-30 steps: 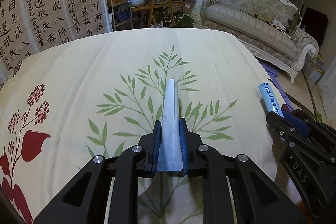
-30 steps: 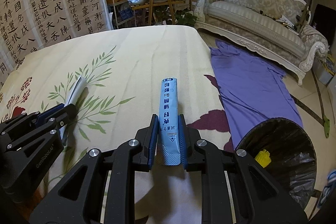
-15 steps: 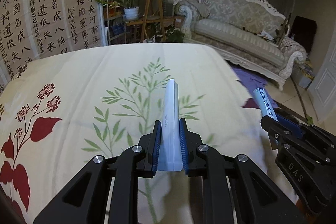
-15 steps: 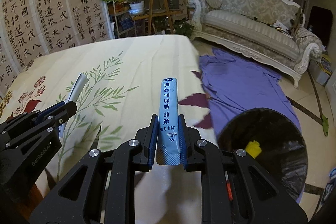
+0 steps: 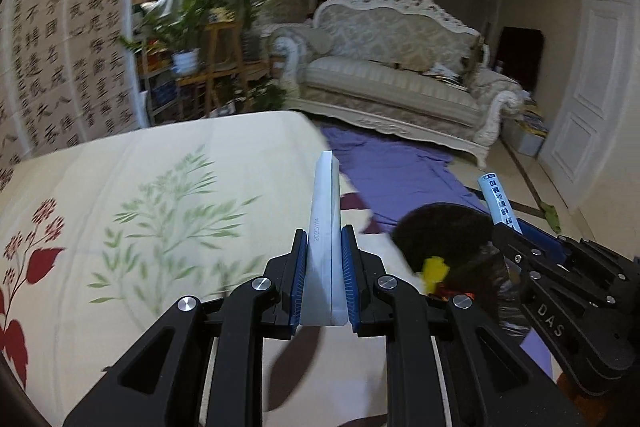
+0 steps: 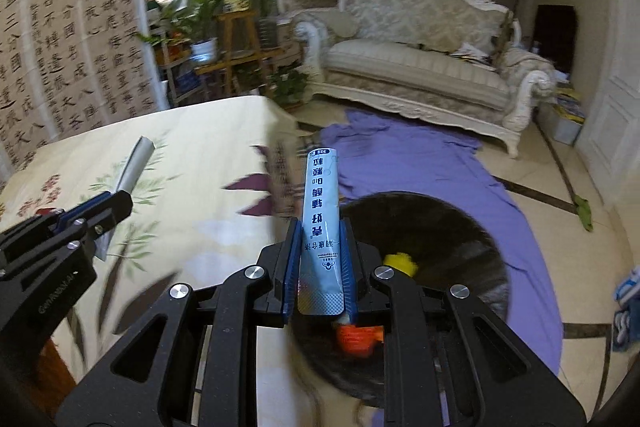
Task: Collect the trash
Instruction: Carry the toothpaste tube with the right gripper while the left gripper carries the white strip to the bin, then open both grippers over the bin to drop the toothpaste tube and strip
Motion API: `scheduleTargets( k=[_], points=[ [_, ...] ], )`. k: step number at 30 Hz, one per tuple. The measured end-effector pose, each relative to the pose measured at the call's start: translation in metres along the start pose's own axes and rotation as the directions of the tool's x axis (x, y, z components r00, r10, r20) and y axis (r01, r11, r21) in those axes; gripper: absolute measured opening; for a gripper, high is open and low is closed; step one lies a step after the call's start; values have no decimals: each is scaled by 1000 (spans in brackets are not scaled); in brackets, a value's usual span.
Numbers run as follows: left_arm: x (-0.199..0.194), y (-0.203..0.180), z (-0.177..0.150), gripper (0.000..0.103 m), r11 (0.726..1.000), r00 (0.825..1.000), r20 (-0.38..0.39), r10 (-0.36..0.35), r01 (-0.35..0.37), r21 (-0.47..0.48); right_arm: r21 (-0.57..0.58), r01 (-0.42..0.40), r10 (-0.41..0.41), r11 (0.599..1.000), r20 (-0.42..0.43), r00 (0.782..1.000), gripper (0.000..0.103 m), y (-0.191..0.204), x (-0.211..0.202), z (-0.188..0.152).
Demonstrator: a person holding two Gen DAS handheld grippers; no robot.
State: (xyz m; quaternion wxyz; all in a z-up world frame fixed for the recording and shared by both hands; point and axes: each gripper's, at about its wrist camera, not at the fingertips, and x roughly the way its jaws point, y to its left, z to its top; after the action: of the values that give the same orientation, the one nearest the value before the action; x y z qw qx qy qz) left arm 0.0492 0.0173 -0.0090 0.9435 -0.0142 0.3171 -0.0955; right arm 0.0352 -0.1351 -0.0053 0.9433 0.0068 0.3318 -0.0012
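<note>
Looking along the left wrist view, the left gripper (image 5: 323, 279) is clamped on a plain silver sachet (image 5: 325, 227) that stands up between its blue pads, a printed date code running along its side. Below it lies the counter (image 5: 120, 187) under a cream cloth with green sprigs and red flowers, blurred by motion. Just beyond the counter's right edge sits a bin lined with a black bag (image 5: 444, 231), with a yellow scrap (image 5: 434, 267) inside. The right gripper (image 5: 516, 231) enters from the lower right, clenched on a pale blue sachet (image 5: 498, 199) with dark lettering, near the bin's far rim. A purple cloth (image 5: 400, 171) is spread on the floor before an ornate sofa (image 5: 400, 83).

From the right wrist view, the right gripper (image 6: 320, 259) grasps the pale blue sachet (image 6: 322, 211) upright between its pads, directly over the bin's (image 6: 448, 227) near side. Inside the bin show the yellow scrap (image 6: 400, 261) and an orange piece (image 6: 358, 337). At the left the left gripper (image 6: 116, 199) holds the silver sachet (image 6: 134, 167) above the counter (image 6: 208, 147).
</note>
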Motion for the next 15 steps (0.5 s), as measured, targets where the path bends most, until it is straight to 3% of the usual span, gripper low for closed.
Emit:
scheduleTargets(
  k=[8,15],
  points=[
    [23,-50,1,19,994,998,-1,-66,66,90,81,75,-74,994,-24,997,19,-45,12,-12],
    [45,-72,1,20,987,997,-15,-72,73,141,118,109,-106,987,-26,994,19,-69,20,-19]
  ],
)
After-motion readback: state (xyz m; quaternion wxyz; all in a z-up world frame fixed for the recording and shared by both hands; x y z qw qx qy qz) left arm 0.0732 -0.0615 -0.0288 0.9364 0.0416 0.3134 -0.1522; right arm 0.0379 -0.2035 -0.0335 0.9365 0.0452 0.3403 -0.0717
